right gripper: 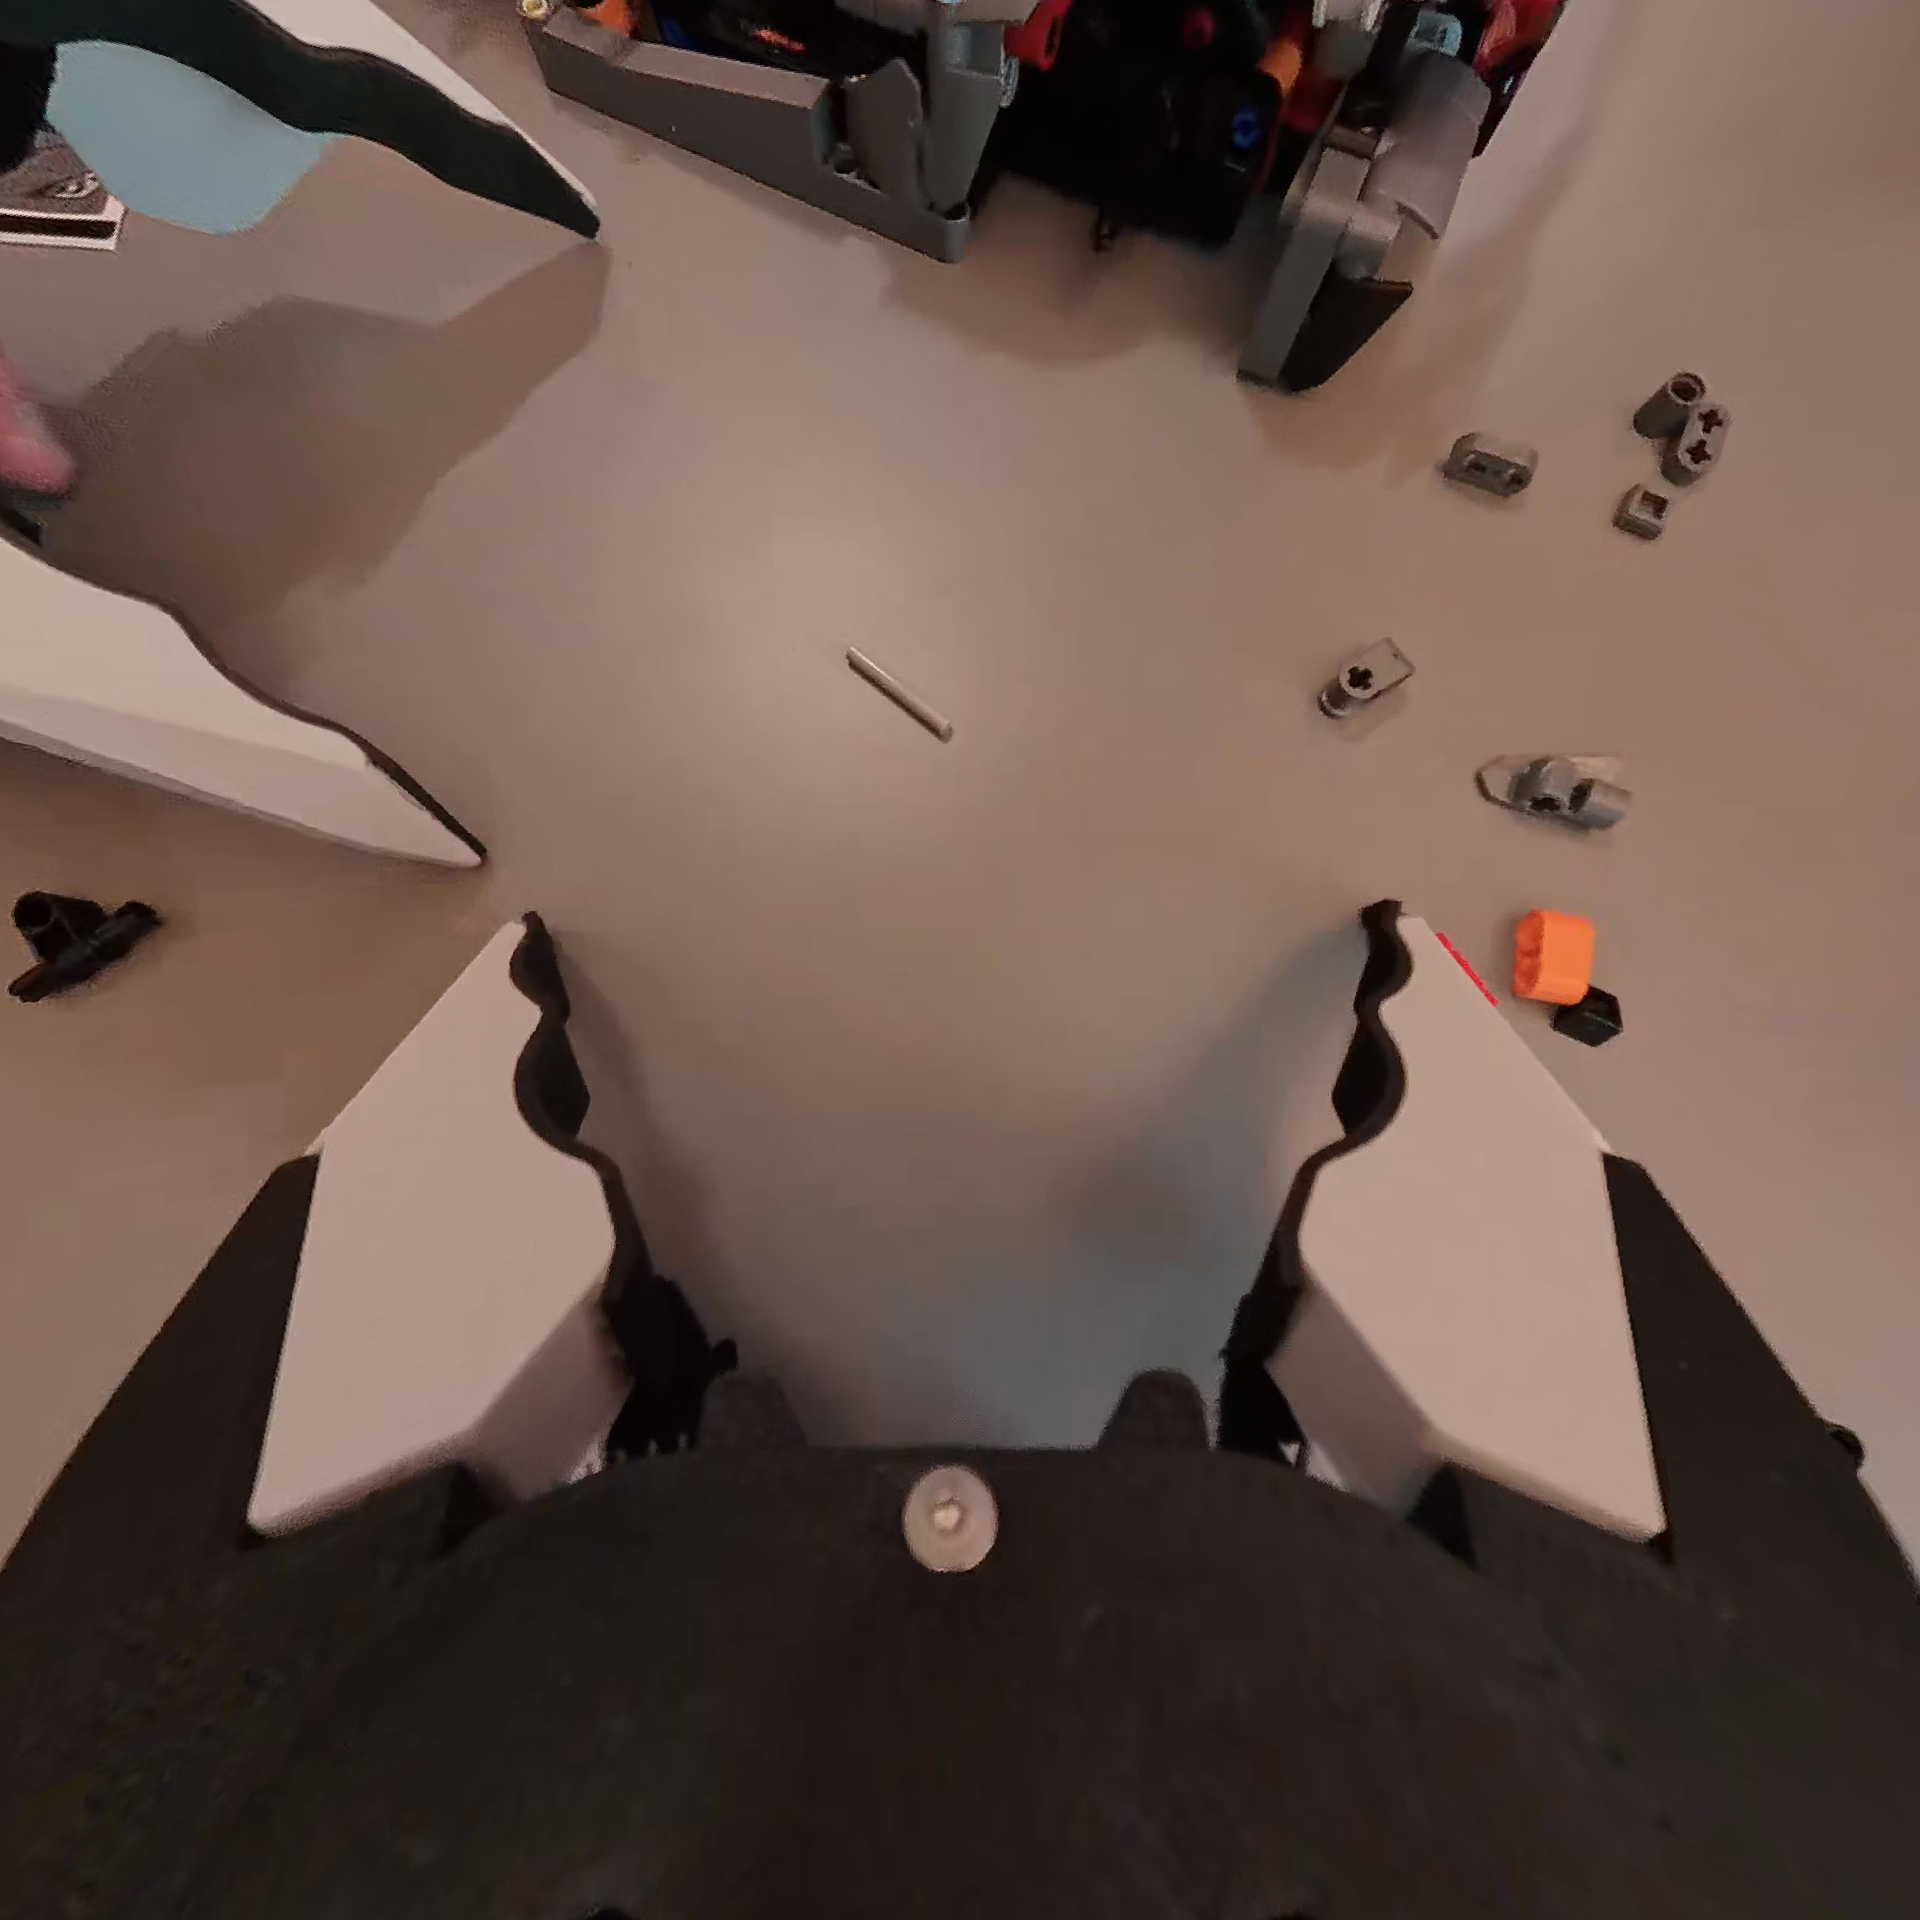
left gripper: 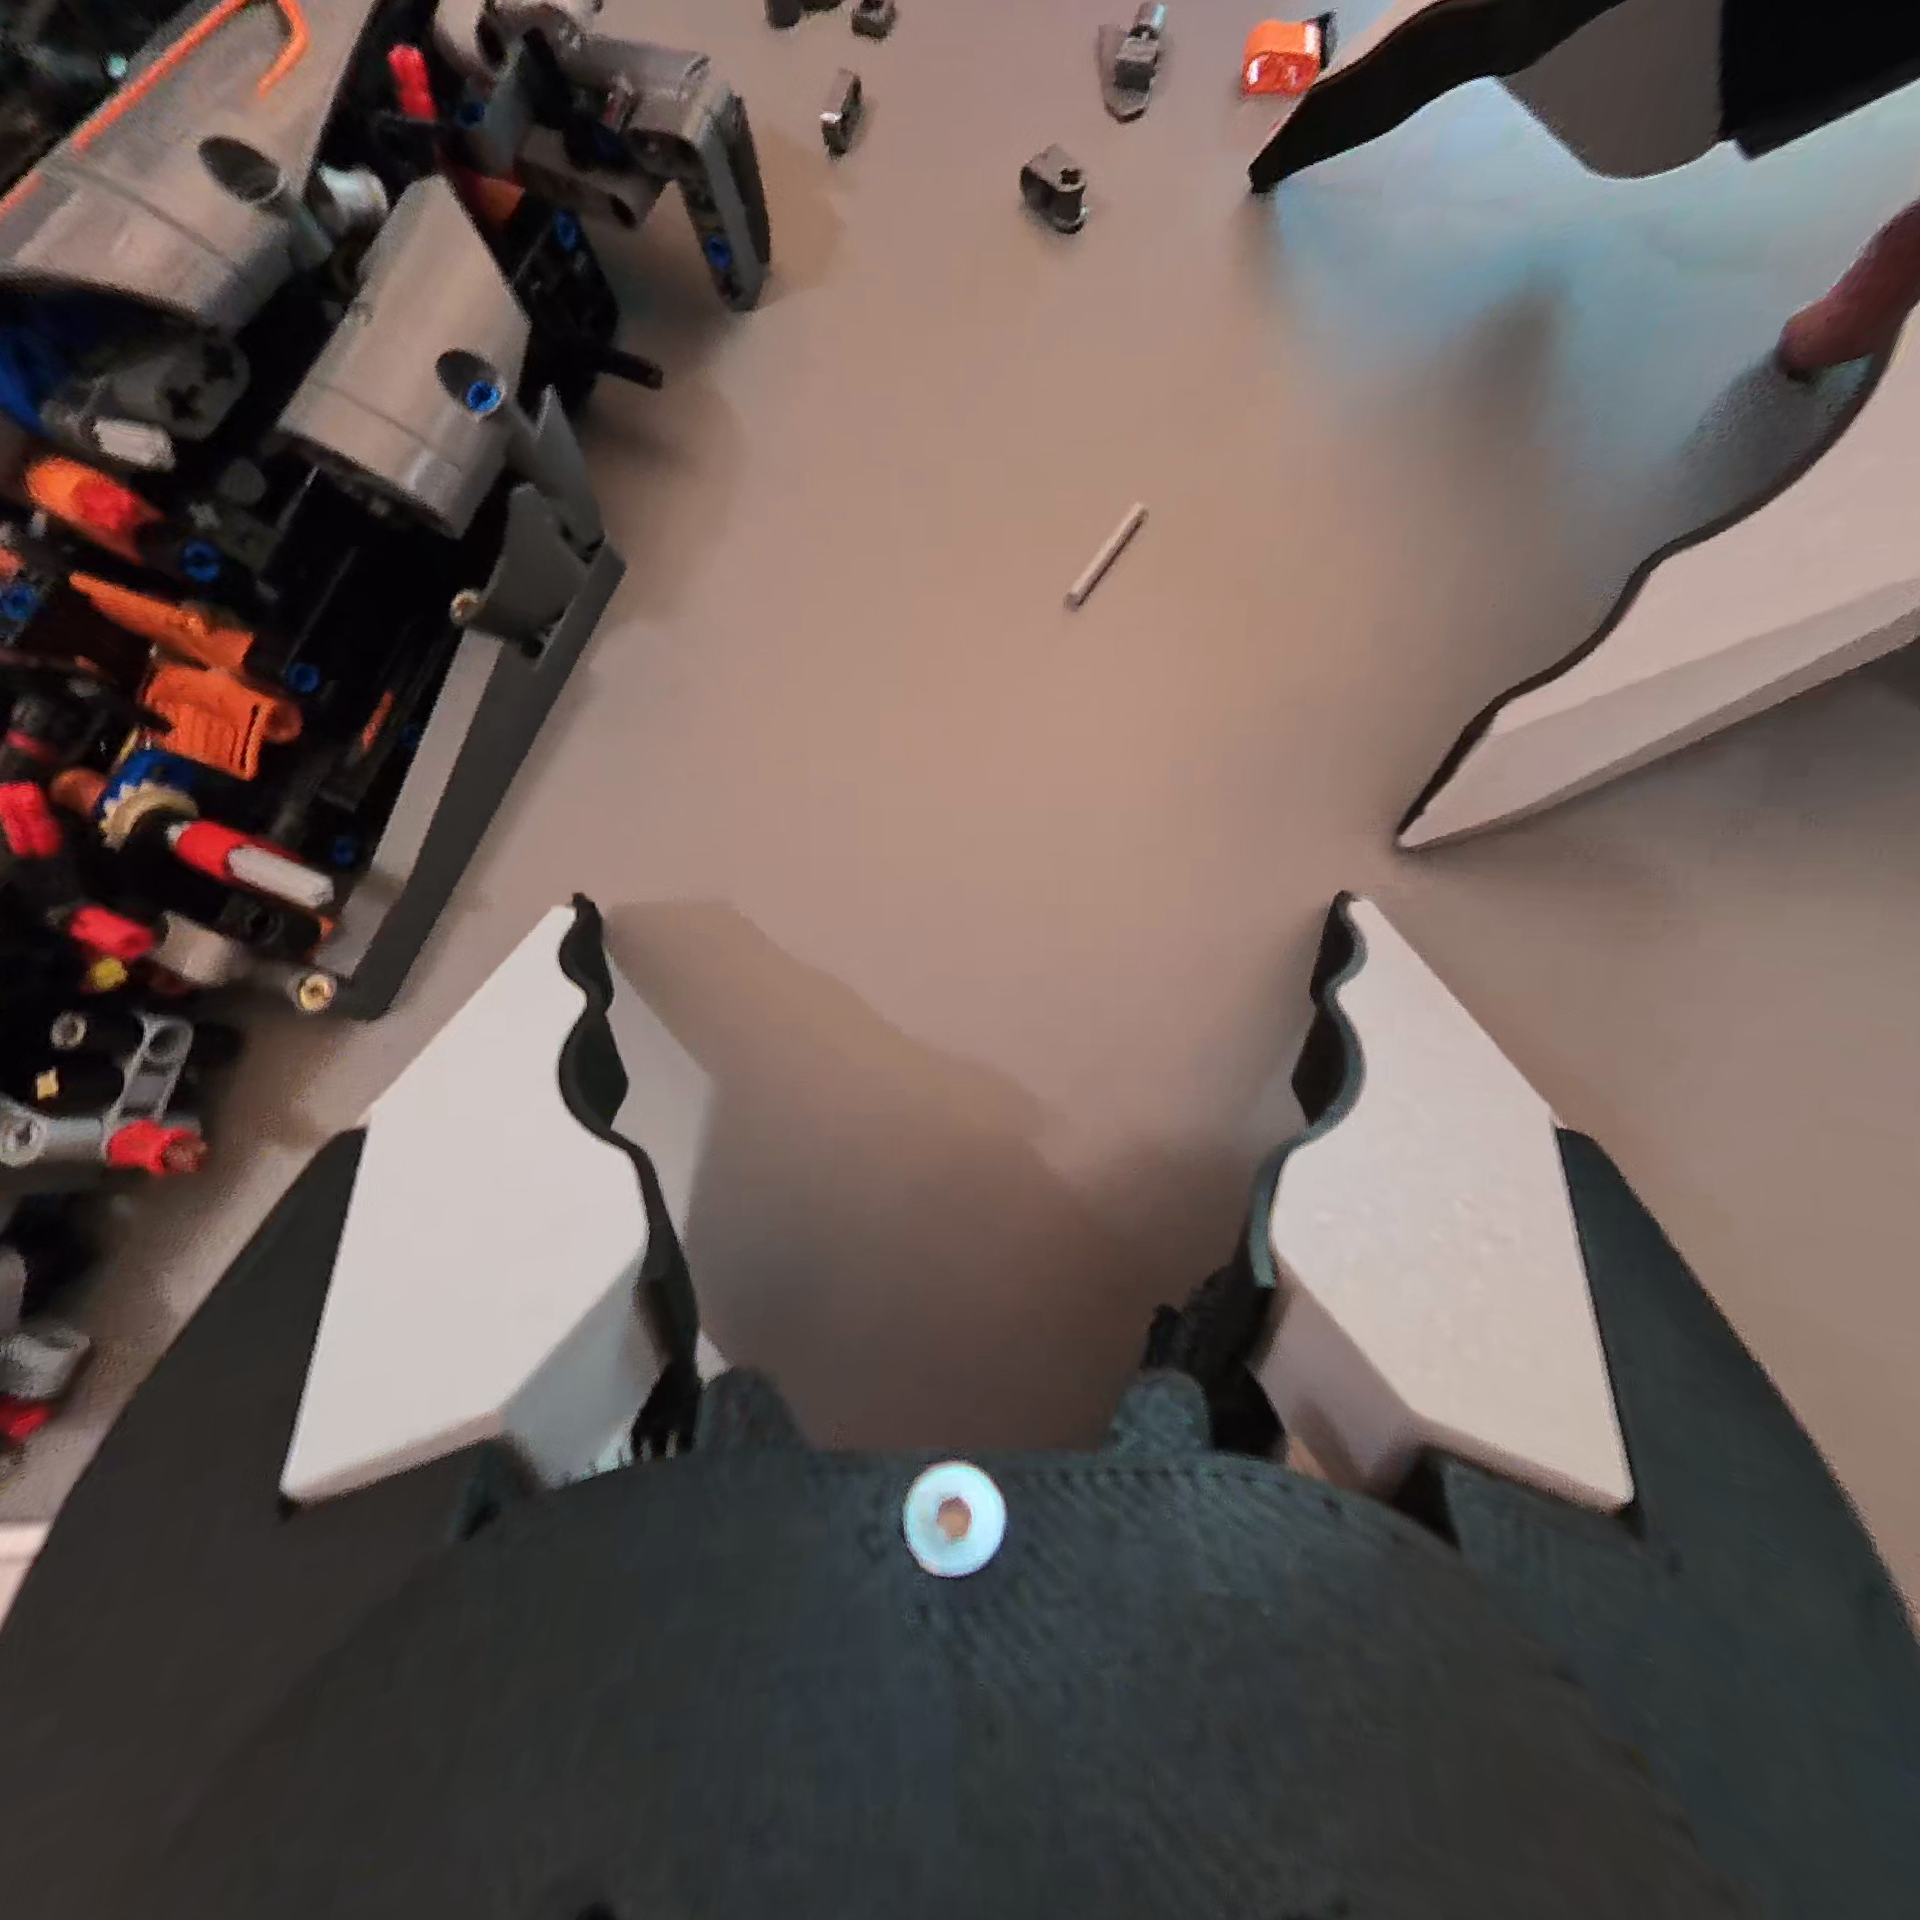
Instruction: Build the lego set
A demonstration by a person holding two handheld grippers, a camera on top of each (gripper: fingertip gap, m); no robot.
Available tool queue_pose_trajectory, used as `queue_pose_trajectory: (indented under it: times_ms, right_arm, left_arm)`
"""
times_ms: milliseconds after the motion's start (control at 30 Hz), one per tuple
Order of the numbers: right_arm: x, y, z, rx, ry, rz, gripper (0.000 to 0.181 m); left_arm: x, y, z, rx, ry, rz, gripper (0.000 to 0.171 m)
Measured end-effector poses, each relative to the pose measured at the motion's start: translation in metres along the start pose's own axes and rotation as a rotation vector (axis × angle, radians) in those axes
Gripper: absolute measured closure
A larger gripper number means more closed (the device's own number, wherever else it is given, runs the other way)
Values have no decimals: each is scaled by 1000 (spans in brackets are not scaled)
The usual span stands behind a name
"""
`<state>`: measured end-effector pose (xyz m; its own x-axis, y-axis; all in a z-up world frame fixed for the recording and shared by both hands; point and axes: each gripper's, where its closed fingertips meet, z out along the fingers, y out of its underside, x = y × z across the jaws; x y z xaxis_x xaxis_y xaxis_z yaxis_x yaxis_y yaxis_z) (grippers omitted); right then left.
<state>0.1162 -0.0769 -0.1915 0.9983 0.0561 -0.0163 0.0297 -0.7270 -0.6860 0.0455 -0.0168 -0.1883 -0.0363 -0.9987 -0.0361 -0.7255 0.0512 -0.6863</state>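
Bare table [right gripper: 935,987] surrounds the thin grey axle [right gripper: 899,694]; the half-built model [right gripper: 1091,114] blocks beyond, loose connectors [right gripper: 1363,677] (plus an orange piece [right gripper: 1553,956]) crowd the right.

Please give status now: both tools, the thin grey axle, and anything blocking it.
Left tool open, empty. Right tool open, empty. Thin grey axle flat on table, alone, ahead of both. Path clear; lego model off to side.

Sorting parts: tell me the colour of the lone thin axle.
Light grey axle, clearest in right wrist view.
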Motion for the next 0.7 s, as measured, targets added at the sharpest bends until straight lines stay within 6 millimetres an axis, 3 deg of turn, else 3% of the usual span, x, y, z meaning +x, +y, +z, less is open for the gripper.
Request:
queue_pose_trajectory:
  times_ms: [333, 600, 700]
  right_arm:
    - [2, 1, 0, -5, -19, -20, 31]
    - [1, 2, 0, -6, -21, -22, 30]
    - [1, 2, 0, -6, -21, -22, 30]
  left_arm:
    - [-9, 31, -29, 1, 2, -30, 50]
    - [-57, 78, -62, -45, -86, -130, 14]
    - [-79, 92, -74, -45, -104, -152, 13]
